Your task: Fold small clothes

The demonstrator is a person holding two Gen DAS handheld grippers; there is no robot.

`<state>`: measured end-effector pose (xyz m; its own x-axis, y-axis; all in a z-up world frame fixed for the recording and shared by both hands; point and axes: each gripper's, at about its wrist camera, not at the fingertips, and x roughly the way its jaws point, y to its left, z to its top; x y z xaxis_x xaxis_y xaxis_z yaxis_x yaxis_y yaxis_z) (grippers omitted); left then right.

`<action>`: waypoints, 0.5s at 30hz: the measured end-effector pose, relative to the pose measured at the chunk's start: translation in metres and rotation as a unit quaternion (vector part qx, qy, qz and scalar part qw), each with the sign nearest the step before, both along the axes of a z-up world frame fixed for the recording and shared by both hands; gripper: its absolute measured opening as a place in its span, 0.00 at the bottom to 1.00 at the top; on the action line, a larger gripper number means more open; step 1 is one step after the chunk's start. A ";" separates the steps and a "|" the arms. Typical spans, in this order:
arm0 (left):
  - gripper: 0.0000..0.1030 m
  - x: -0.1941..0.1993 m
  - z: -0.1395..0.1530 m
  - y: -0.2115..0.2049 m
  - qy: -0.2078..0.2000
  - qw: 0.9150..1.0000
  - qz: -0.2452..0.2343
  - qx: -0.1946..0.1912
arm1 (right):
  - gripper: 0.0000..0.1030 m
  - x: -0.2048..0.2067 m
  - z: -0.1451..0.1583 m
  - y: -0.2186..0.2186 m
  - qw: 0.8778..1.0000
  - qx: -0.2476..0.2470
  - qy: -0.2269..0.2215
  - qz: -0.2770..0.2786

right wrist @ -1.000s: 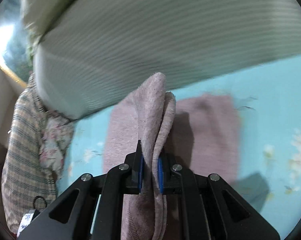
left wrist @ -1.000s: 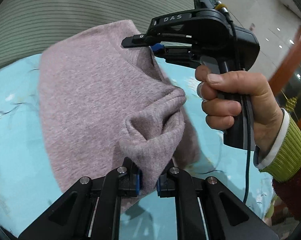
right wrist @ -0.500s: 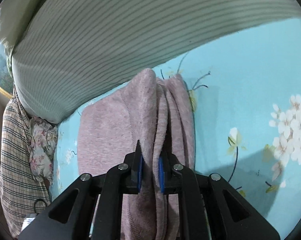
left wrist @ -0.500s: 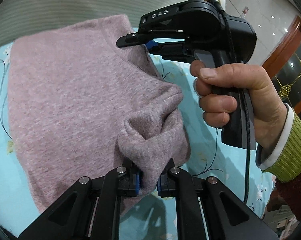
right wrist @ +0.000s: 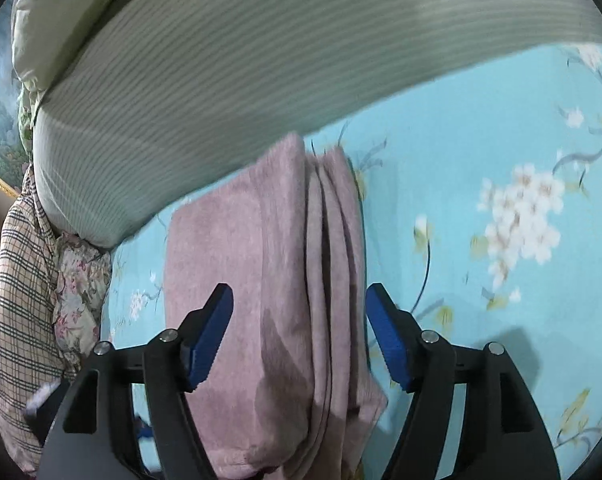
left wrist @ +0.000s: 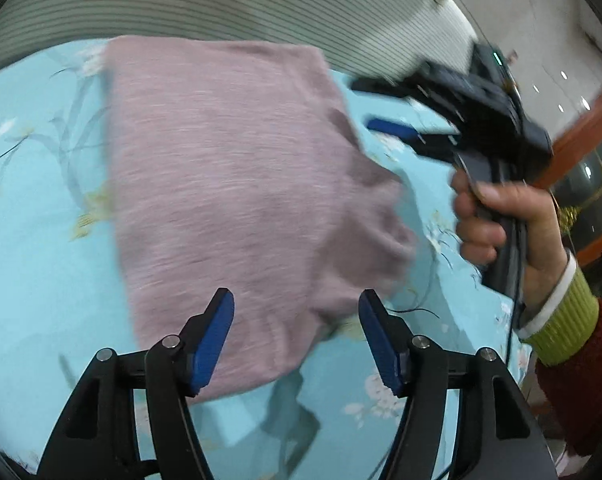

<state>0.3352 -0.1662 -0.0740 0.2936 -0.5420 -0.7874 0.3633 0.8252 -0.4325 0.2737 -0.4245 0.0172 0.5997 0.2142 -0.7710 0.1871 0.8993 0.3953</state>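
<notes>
Since the earlier frame both grippers have let go of the sweater: the left gripper and the right gripper are opening, blue pads clear of the cloth, which now lies folded on the bedsheet near the striped pillow. The risk, judging from the loose layers along the fold, is that they slide apart or a pad snags the knit as a gripper pulls away. No container is in view, so nothing is held in one.

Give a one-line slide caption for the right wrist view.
Right claw opening over the folded mauve garment lying on the floral turquoise sheet.
</notes>
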 end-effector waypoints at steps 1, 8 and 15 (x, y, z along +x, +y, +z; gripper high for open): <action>0.65 0.005 0.001 0.011 0.002 1.000 0.013 0.000 | 0.68 -0.001 -0.004 0.002 1.000 0.001 0.005 0.006; 0.66 0.052 -0.011 0.054 0.029 0.995 0.091 -0.019 | 0.69 0.006 -0.025 0.009 0.999 0.010 0.027 0.023; 0.71 0.107 -0.040 0.056 0.073 0.988 0.121 -0.060 | 0.69 0.020 -0.037 -0.003 0.998 0.045 0.027 0.034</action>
<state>0.4425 -0.1099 -0.1145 0.3137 -0.5618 -0.7655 0.0871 0.8198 -0.5659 0.2942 -0.4274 -0.0199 0.5398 0.3222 -0.7777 0.1498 0.8724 0.4653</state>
